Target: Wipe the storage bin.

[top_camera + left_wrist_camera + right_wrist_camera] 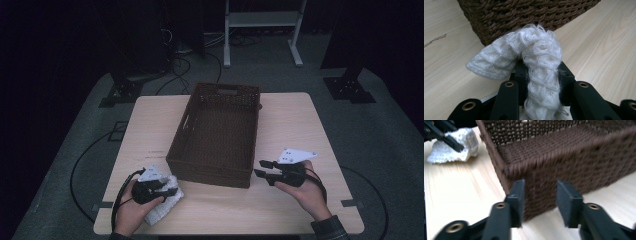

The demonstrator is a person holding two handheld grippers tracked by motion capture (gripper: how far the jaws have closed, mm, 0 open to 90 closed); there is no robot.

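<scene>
left gripper (pixel 167 188): clamped on a bunch of the white knitted cloth (pixel 165 202); in the left gripper view the cloth (pixel 534 65) is pinched between the pads and loops up over the tips.
cloth: it lies on the table (pixel 300 115) at the near left corner of the basket (pixel 216 131), just beside its front wall, partly under the left hand (pixel 131 212). most of it looks to be resting on the wood, not lifted.
right gripper (pixel 262 168): jaws part open with nothing between them. in the right gripper view they point at the basket's near corner (pixel 541 192), close to the weave but, from what i can see, not on it.
basket: brown wicker, seems empty, open top, handle slot in the far wall.
step in hand: looks like getting the cloth up and over the front wall into the basket.
doing it well: lift straight up first, high enough that the hanging tail clears the rim; a loopy knit like this would likely snag on wicker if dragged across. let go only once it is over the middle of the basket.
right hand's job: i'd steady the basket corner, or catch the loose end, so the basket doesn't slide.
risk: the pinch is on a narrow bunch; a jerk could pull it free.
</scene>
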